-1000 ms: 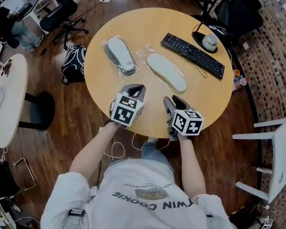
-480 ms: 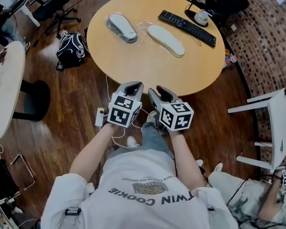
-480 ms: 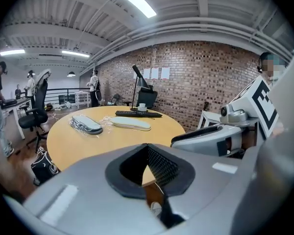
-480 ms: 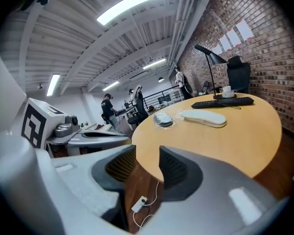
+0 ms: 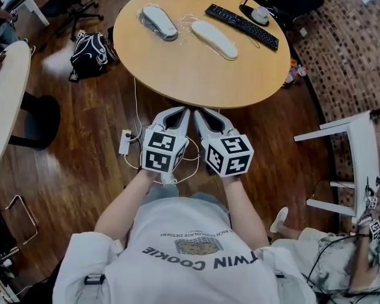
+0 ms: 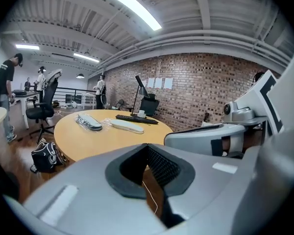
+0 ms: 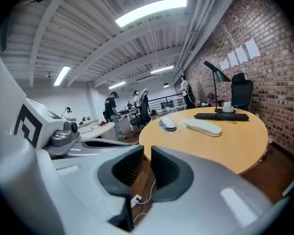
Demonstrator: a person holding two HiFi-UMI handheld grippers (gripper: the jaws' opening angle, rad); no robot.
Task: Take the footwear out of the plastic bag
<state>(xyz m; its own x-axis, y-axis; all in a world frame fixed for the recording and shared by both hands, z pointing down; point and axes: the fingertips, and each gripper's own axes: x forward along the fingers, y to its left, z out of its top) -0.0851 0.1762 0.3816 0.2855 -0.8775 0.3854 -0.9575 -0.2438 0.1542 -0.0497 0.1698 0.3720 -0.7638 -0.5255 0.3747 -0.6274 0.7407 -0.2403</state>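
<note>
Two slippers lie on the round wooden table (image 5: pixel 196 75), each in clear plastic: a grey one (image 5: pixel 159 22) on the left and a white one (image 5: pixel 214 39) to its right. Both gripper views show them far off, the grey slipper (image 6: pixel 89 122) (image 7: pixel 167 124) beside the white slipper (image 6: pixel 127 126) (image 7: pixel 202 127). I hold both grippers side by side over the floor, short of the table's near edge. The left gripper (image 5: pixel 176 116) (image 6: pixel 147 146) has its tips together and holds nothing. The right gripper (image 5: pixel 207 118) (image 7: pixel 147 151) is closing, with a narrow slit between its pads and nothing in it.
A black keyboard (image 5: pixel 242 26) and a lamp base lie at the table's far right. On the floor are a black backpack (image 5: pixel 88 54) and a white power strip (image 5: pixel 125 142) with cable. A white chair (image 5: pixel 351 163) stands right, another table (image 5: pixel 3 100) left.
I have backed away from the table. Both grippers have come off its near edge to hang over the floor, closer together. The slippers have not moved.
</note>
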